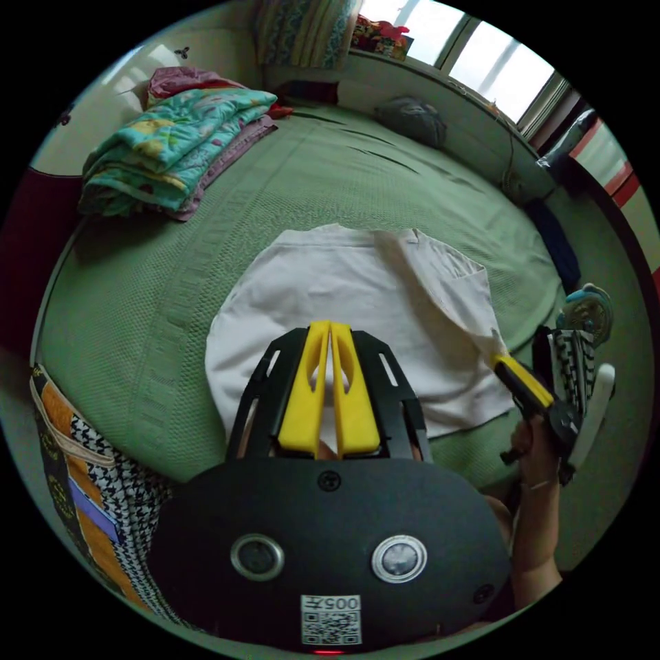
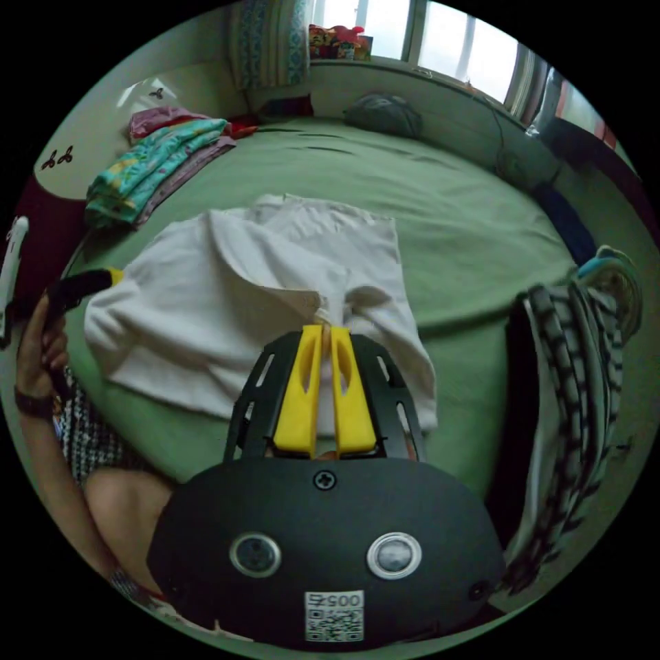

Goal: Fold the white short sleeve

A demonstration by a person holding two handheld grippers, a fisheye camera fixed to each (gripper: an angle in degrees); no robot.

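Right gripper (image 2: 326, 330) clamps one white shirt's (image 1: 330, 289) edge, lifted; left gripper (image 1: 330, 326) hovers above it, jaws together. Folded bedding (image 1: 172, 144) at ten o'clock.

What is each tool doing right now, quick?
Left tool: shut on the white short-sleeve cotton shirt at its near hem.
Right tool: shut on the shirt's lifted side edge.
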